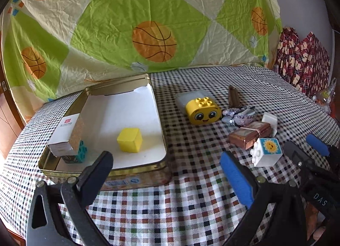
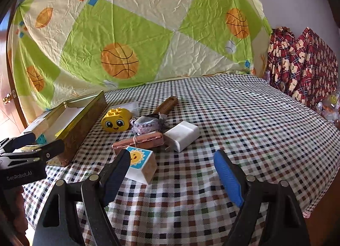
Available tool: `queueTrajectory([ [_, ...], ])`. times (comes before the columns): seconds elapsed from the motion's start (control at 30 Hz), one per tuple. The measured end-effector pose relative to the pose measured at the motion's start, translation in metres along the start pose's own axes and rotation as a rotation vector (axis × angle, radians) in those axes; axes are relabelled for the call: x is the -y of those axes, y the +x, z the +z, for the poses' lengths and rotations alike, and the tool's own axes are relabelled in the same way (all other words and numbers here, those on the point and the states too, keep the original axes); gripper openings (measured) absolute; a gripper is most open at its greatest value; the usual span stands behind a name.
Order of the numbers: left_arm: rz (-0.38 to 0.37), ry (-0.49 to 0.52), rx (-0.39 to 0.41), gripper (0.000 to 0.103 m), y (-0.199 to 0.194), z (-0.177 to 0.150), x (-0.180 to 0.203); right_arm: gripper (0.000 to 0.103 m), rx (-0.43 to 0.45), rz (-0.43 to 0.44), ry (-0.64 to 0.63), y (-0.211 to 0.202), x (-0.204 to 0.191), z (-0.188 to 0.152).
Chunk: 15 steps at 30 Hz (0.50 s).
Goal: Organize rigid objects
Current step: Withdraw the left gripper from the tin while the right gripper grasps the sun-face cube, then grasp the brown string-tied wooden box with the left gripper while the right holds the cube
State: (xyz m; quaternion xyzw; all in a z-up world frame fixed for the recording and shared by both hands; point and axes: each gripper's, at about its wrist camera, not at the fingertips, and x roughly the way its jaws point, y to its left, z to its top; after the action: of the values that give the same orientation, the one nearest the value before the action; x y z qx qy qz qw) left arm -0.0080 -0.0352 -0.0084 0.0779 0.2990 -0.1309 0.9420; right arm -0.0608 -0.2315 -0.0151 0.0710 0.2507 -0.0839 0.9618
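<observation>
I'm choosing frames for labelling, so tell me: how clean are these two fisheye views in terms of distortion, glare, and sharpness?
Left wrist view: strong barrel distortion bows the checked tablecloth; dark corner vignette; the tin rim glints, and the yellow cube inside is sharp. Right wrist view: same bowing; the sun block is crisp, partly hidden by the right gripper; the left gripper at the edge looks dark.

A checked tablecloth (image 2: 233, 118) covers the table, a basketball-print sheet (image 1: 127, 22) hangs behind its far edge, and red plaid bear-print fabric (image 2: 301, 65) is bunched beyond its far right corner.
</observation>
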Motion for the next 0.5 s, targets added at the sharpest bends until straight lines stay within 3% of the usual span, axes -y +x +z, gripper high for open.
queueTrajectory([
  [0.17, 0.011, 0.031, 0.02, 0.102, -0.008, 0.001, 0.003, 0.082, -0.057, 0.062, -0.031, 0.019, -0.017, -0.001],
  [0.27, 0.038, 0.045, 0.038, 0.102, -0.012, 0.003, 0.002, 0.075, -0.113, 0.08, -0.046, 0.033, -0.026, -0.002],
  [0.37, 0.06, 0.049, 0.049, 0.102, -0.014, 0.006, 0.001, 0.061, -0.168, 0.103, -0.019, 0.044, -0.023, -0.001],
  [0.5, 0.04, 0.032, 0.03, 0.102, -0.009, 0.01, 0.002, 0.056, -0.193, 0.124, -0.024, 0.048, -0.023, -0.002],
])
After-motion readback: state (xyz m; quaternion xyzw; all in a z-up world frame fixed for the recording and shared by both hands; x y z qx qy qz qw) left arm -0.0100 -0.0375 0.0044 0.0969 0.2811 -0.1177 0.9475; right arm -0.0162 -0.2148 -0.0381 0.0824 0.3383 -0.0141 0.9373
